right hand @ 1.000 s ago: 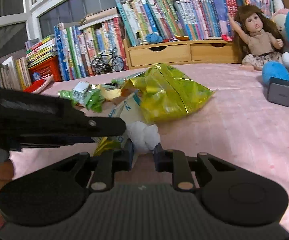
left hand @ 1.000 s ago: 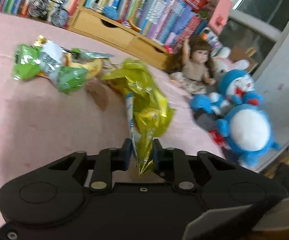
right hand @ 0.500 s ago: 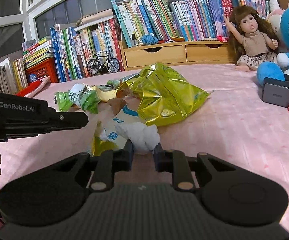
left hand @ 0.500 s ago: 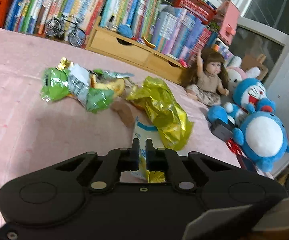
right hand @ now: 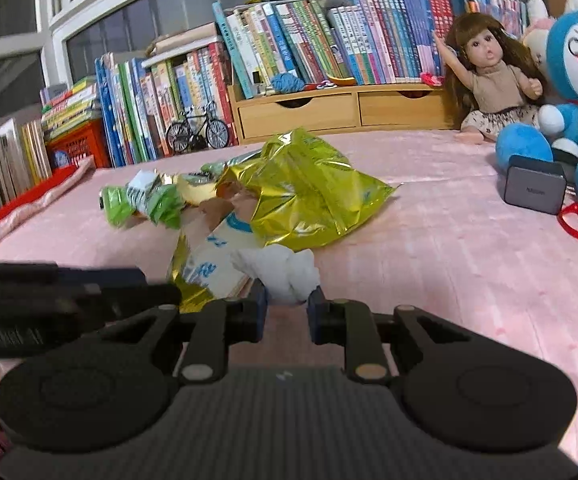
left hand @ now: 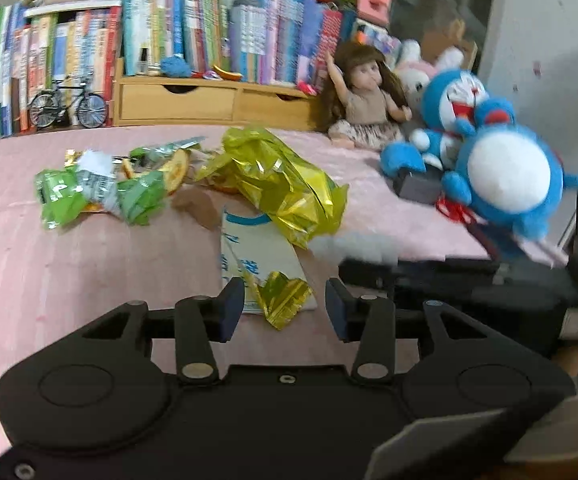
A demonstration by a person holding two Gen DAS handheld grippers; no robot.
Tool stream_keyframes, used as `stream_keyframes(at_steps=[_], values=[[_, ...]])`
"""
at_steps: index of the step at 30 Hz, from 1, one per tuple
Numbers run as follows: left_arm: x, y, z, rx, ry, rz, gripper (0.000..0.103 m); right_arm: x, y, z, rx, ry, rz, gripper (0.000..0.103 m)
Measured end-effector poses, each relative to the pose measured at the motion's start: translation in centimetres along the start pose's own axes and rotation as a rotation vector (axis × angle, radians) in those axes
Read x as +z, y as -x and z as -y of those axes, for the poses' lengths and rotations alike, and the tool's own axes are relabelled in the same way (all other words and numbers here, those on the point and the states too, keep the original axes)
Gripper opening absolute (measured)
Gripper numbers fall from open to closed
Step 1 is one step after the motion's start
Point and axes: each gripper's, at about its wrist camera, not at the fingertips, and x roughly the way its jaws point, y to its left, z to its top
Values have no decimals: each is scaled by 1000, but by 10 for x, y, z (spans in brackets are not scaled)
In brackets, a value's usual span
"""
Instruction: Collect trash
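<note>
Left gripper (left hand: 285,304) jaws just opened, apart, crumpled gold foil scrap (left hand: 283,298) lying loose between them on a white-and-blue wrapper (left hand: 249,256). Right gripper (right hand: 287,306) jaws clamped on a white tissue wad (right hand: 281,270). Beyond, on the pink tabletop (right hand: 449,248): wrinkled yellow foil bag (right hand: 309,196), then green wrappers (left hand: 73,196).

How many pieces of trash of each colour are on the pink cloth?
Yellow foil bag: 1
Green wrappers: 2
White-and-blue packet: 1
White tissue wad: 1
Gold foil scrap: 1
Total: 6
</note>
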Motion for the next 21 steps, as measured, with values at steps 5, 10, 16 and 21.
stream_keyframes(at_steps=[5, 10, 16, 21], values=[[-2, -7, 7, 14, -42, -13, 39, 11, -12, 7, 92, -17, -59, 25], [-4, -10, 8, 8, -83, -36, 38, 18, -28, 7, 212, 4, -142, 25], [-9, -8, 13, 10, -129, -42, 38, 16, -31, -1, 281, 41, -184, 25], [-13, -7, 14, 42, -167, -51, 36, 15, -28, 1, 375, -3, -222, 25]])
